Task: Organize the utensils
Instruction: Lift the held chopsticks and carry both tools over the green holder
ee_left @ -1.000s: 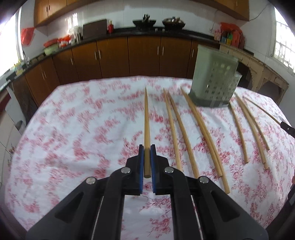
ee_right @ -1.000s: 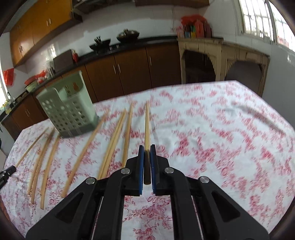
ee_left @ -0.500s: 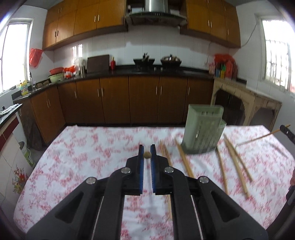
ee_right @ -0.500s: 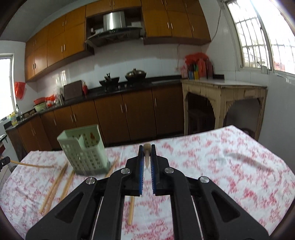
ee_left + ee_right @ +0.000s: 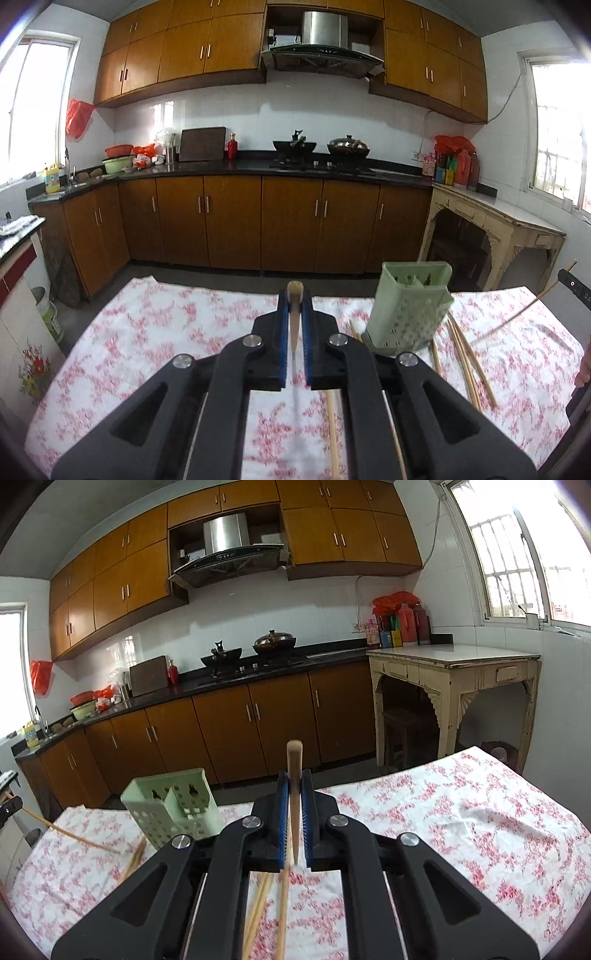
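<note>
We had a chopstick in each claw, both lifted off the desk (image 5: 155,332) and tipped steeply up. The left claw (image 5: 294,332) was clamped on its chopstick (image 5: 294,295), blue pads tight to either side, the blunt end poking just above the tips and the thin end trailing down toward the cloth. The right claw (image 5: 294,812) gripped its own chopstick (image 5: 294,760) the same way, with more of the thick end standing proud above the fingers.

The green holder (image 5: 410,306) stood upright on the desk, to the right of the left claw and, in the right wrist view, to the left of the right claw. More chopsticks (image 5: 465,354) lay loose on the cloth around the holder's base, some just beside it.

We judged these sticks light, stiff and rather slick, so a pinch near the thick end, as here, would let the long tail swing; a hold nearer the middle would steady it. Dropping the narrow end into the holder's open top looked like the job ahead, and a tilted stick could catch the rim.
</note>
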Action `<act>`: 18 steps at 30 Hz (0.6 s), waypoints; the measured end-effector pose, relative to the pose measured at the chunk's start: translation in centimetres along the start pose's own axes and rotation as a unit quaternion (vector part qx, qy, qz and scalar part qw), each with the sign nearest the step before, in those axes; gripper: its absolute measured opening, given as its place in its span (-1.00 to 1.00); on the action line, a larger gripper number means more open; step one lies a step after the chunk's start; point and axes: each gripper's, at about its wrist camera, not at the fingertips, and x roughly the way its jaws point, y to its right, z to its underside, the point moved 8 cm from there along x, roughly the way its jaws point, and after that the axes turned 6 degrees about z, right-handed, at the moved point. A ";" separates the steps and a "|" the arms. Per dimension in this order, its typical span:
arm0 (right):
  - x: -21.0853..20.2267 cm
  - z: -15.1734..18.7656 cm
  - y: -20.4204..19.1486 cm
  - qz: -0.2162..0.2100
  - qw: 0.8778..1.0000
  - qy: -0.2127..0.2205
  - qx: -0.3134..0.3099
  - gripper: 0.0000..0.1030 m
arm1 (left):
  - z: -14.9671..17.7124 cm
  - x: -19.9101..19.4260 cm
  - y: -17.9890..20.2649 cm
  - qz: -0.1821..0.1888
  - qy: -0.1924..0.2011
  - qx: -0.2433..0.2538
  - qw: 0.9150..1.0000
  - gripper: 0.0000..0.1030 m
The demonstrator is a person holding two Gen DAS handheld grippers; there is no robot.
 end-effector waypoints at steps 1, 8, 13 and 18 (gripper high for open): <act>0.0 -0.8 -0.2 -0.002 1.000 0.003 0.001 -0.86 | -1.0 -0.1 0.0 0.001 0.004 0.000 1.000 -0.85; -0.6 -7.2 -2.3 -0.036 0.999 0.030 0.011 -0.86 | -8.7 -1.9 1.4 0.039 0.041 0.000 0.998 -0.85; -1.0 -11.1 -5.3 -0.072 0.996 0.058 0.014 -0.86 | -13.3 -2.8 4.6 0.095 0.047 0.000 0.994 -0.86; -0.3 -12.5 -8.3 -0.089 0.993 0.080 0.004 -0.86 | -15.9 -2.8 8.4 0.122 0.049 0.020 0.991 -0.86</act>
